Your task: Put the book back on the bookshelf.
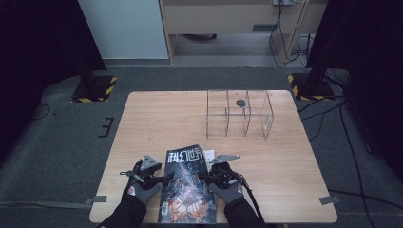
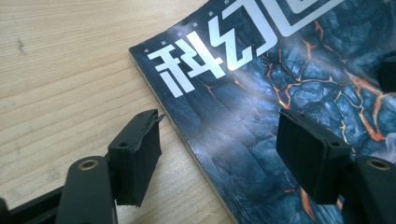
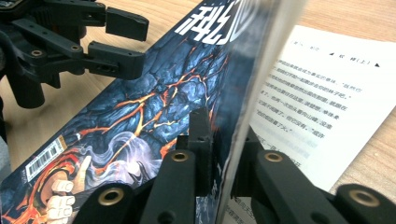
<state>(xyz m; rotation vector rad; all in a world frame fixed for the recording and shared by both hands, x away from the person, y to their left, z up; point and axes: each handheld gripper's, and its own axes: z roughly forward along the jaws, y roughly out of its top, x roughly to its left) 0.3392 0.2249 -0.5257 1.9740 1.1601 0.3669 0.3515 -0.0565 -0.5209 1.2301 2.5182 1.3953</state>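
A magazine with a dark lava-pattern cover and white title lies at the table's near edge, between both hands. My right gripper is shut on the cover's right edge. In the right gripper view the cover stands lifted and pinched by that gripper, baring a white printed page. My left gripper stands open at the magazine's left edge. In the left gripper view that gripper has one jaw over the bare wood and the other over the cover, pressing nothing. The left gripper also appears beyond the cover.
A clear acrylic box with several compartments stands at the back right of the wooden table, with a small dark round thing in it. Bare wood lies between the box and the magazine. The table's near edge is just below the hands.
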